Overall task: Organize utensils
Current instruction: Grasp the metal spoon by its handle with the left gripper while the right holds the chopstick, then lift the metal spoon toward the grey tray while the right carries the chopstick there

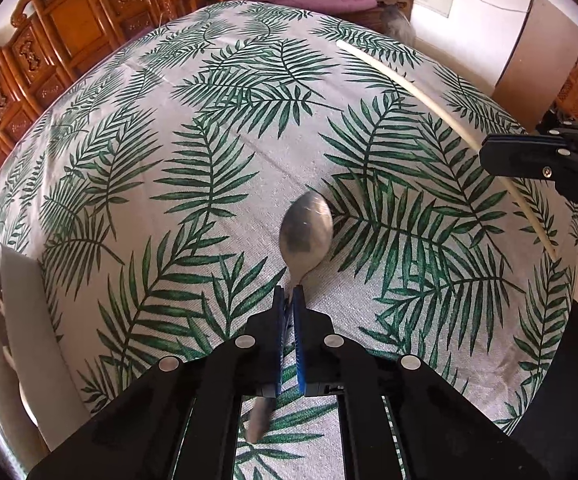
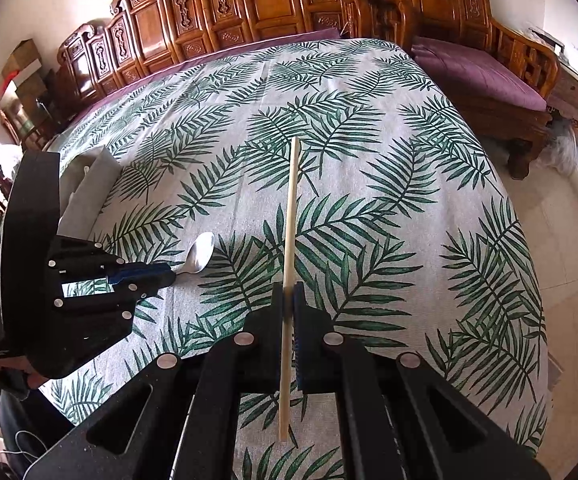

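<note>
Spoon: metal, lying bowl-down on the leaf-print tablecloth, near the middle of the table; its neck is sitting between the left claw's pads.
Left claw: pinching shut on the spoon's handle just behind the bowl, probably so the bowl stays clear for lifting.
Chopstick: pale wood, pointing toward the far side, its far end hanging above the cloth.
Right claw: clamping the chopstick partway along, so both ends are sticking out.
Grey holder: standing at the left edge with white-handled pieces inside; likely where both utensils are heading.
</note>
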